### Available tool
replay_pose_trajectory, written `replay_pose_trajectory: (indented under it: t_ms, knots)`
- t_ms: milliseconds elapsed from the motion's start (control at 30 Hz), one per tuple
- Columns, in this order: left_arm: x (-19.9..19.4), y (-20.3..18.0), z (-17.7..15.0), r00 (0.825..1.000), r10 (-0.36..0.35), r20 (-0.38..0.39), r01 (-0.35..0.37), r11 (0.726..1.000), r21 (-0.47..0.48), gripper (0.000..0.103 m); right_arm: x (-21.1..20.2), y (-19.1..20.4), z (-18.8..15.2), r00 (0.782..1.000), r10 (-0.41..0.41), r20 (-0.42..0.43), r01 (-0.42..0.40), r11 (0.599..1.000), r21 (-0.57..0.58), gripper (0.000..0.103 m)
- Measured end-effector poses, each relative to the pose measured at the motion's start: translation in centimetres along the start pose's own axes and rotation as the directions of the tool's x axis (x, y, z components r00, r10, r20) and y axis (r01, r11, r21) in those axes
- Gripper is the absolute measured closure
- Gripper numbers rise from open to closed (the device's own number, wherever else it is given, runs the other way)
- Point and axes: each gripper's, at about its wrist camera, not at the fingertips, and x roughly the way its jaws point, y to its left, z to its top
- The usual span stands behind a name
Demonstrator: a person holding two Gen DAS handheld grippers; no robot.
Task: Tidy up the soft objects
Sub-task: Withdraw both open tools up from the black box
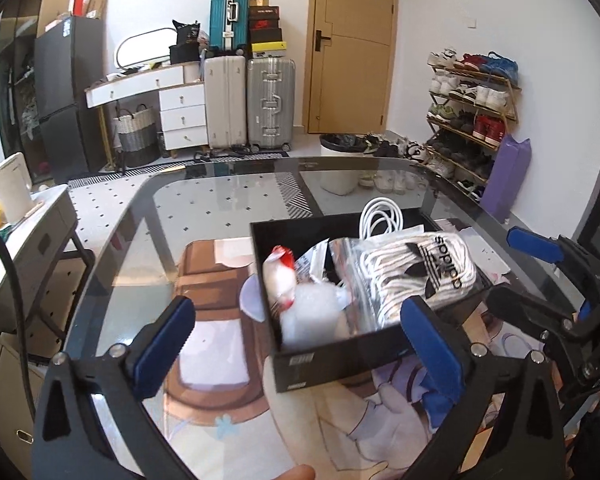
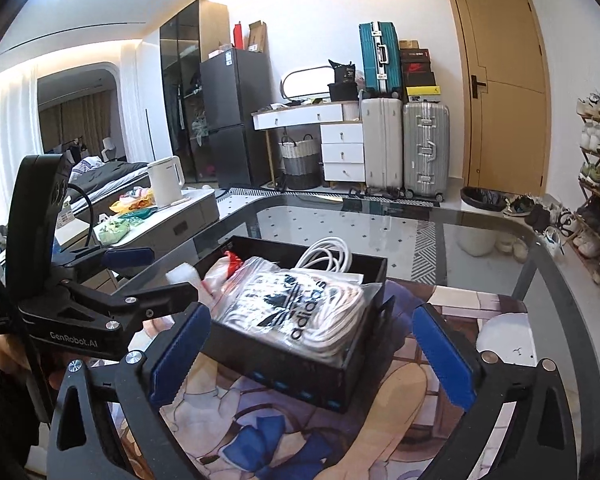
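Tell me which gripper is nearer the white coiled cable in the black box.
Right, though not by much. The right gripper straddles the box's side beside the bagged socks, facing the cable. The left gripper sits at the opposite near corner, by the white packet.

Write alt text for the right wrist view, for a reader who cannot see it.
A black box on a glass table holds a bagged bundle of white Adidas socks and a coiled white cable. The right gripper frames it, open and empty; the left gripper, also open, shows at the left.
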Motion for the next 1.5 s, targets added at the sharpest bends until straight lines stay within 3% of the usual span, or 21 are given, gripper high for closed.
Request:
replay_pose_trajectory:
  t_ms: [433,767,1500]
  knots:
    - [-1.3,0.4,-2.0,0.994,0.069,0.082,-0.068,0.998,-0.012,0.000,-1.1,1.0,-1.4,0.998,0.002,0.055,0.000,1.000,-0.027,0.001]
    - [-1.6,0.7,-2.6,0.988,0.063,0.138,-0.057,0.997,-0.047,0.000,-1.7,1.7,-1.7,0.996,0.024,0.089,-0.023,1.000,-0.020,0.001]
    - [-1.5,1.0,-3.0,0.984,0.074,0.161,-0.066,0.996,-0.052,0.000,-2.1,2.8,-2.3,0.990,0.013,0.143,-0.004,0.998,-0.059,0.001]
